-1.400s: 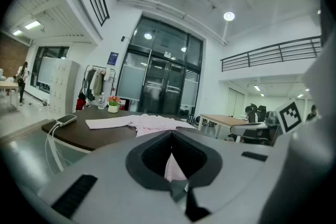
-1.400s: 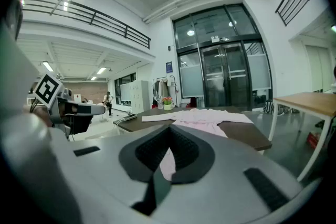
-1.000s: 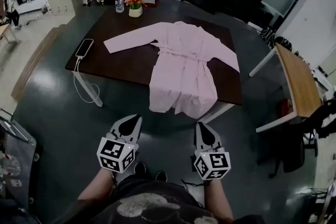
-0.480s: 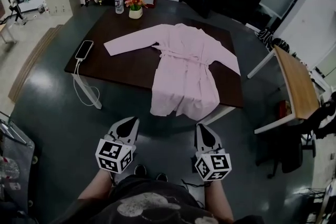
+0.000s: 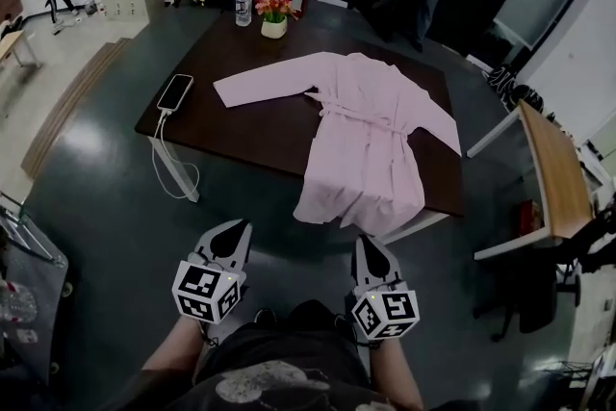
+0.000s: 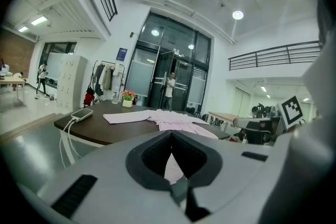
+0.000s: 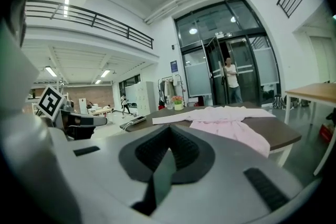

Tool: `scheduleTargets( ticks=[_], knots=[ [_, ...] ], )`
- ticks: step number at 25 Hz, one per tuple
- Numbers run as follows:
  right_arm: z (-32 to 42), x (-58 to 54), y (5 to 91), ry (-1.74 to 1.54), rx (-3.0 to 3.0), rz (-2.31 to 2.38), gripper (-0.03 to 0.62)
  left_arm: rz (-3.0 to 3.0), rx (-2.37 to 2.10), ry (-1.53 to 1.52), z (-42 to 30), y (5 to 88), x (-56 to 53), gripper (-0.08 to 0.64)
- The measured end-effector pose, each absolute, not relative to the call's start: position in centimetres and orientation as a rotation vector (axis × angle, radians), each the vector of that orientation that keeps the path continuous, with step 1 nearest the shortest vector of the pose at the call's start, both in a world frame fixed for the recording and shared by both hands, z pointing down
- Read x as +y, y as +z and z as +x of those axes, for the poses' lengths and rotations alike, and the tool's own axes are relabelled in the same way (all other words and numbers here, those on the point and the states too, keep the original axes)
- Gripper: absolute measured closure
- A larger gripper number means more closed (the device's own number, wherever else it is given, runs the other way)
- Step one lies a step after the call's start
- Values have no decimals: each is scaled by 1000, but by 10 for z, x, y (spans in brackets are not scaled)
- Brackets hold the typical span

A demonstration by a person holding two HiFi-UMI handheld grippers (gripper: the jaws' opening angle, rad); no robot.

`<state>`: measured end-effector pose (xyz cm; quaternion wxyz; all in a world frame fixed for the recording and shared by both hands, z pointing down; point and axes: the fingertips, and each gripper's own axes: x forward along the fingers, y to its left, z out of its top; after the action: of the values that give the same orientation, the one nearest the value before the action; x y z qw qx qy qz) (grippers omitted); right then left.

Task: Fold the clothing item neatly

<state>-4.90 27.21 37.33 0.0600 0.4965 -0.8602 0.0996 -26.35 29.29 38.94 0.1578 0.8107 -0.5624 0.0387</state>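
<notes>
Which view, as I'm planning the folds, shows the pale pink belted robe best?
The head view: from above, the pale pink belted robe lies spread whole on the dark brown table, sleeves out, hem over the near edge. Both gripper views see it low, edge-on and foreshortened.

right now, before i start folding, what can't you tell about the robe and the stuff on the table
Robe underside: pressed against the table in every view.
Belt tied or only crossed: too small in the head view.
Hem: in the left gripper view, mostly hidden behind the left tool.
Bottle label and phone screen: too small in the head view.
</notes>
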Motion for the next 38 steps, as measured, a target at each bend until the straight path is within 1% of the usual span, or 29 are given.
scheduleTargets(
  ticks=[7,13,18,25,29,33,38],
  knots=[
    [-74,227,396,338,-2608,1426,601,2212,-1666,120,-298,414,263,551],
    [-98,146,406,365,-2612,1462,600,2184,-1731,156,-316,413,213,551],
    [-126,82,398,381,-2711,1328,600,2148,-1779,137,-331,402,151,551],
    [-107,14,404,425,-2676,1372,601,2170,-1795,177,-326,392,75,551],
    [-112,-13,414,384,-2654,1337,601,2128,-1859,188,-337,393,48,551],
    [-138,-41,416,326,-2657,1285,600,2128,-1970,199,-351,380,32,551],
    [-190,-56,407,337,-2708,1185,600,2060,-1971,192,-376,388,24,551]
  ],
)
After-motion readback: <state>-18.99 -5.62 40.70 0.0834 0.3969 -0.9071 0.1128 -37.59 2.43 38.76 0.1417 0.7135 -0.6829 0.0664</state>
